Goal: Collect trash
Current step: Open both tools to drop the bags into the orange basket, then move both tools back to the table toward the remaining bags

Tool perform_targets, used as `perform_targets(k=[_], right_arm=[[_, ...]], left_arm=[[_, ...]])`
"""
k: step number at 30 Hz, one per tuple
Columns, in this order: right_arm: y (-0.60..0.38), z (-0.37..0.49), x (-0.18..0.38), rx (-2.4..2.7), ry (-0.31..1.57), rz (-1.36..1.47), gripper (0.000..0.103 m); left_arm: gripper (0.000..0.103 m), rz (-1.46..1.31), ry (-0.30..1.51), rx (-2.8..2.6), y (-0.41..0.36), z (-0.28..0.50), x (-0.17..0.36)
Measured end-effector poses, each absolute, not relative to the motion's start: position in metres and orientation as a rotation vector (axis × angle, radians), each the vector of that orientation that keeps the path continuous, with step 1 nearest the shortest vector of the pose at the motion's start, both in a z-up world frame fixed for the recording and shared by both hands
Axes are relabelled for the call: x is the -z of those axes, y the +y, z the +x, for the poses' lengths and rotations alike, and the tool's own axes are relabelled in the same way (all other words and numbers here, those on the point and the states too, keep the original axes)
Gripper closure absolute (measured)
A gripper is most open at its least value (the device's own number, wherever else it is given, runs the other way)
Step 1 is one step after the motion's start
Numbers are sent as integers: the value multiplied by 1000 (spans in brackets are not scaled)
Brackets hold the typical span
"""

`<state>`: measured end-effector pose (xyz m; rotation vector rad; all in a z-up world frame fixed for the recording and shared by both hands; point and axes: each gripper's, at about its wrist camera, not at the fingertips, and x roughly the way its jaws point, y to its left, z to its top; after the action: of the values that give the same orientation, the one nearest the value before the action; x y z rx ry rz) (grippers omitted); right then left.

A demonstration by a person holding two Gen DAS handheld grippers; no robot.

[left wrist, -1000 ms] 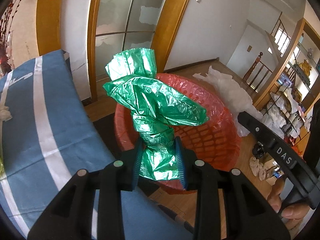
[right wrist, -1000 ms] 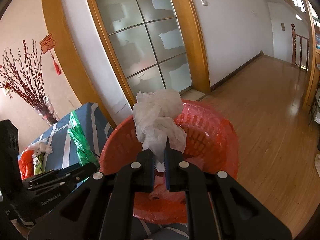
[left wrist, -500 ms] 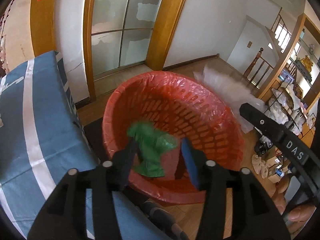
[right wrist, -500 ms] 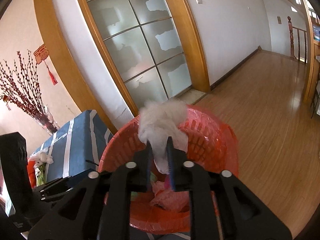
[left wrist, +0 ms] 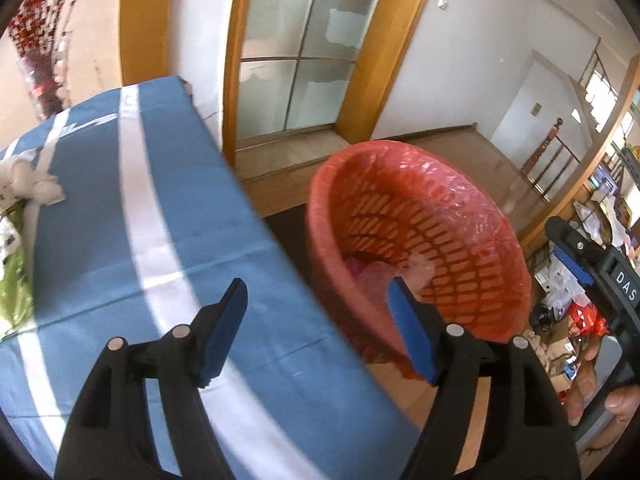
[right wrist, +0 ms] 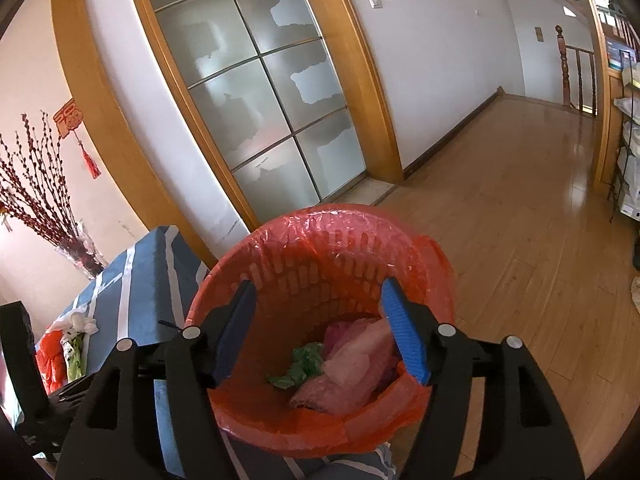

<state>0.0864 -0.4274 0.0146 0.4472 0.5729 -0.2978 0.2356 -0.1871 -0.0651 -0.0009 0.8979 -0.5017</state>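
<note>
red basket (right wrist: 320, 248) lined with a red bag holds the trash, both grippers empty above it.

the left gripper (left wrist: 318, 306) has its blue pads spread wide with nothing between them, over the edge of the blue striped tablecloth (left wrist: 120, 220) beside the basket (left wrist: 420, 232). the right gripper (right wrist: 318, 312) is likewise released over the basket mouth. inside lie a green wrapper (right wrist: 300, 366) and pale pink and white crumpled bags (right wrist: 352, 360). more scraps (left wrist: 28, 180) sit on the cloth's far side.
</note>
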Motion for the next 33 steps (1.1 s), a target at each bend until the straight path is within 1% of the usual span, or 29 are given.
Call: perform_targets(k=[13,25,33], right_arm=[[-386,89,-25,258,575,382,22],[-327,99,-32,131,610,294,22],[-288,107,-31,62,634,237,22]], left_arm=[[26,-19,845,364,-113,211,47],[25,-82,782,222,-23,191,24],[22,-116,655,48,66,183,-22]])
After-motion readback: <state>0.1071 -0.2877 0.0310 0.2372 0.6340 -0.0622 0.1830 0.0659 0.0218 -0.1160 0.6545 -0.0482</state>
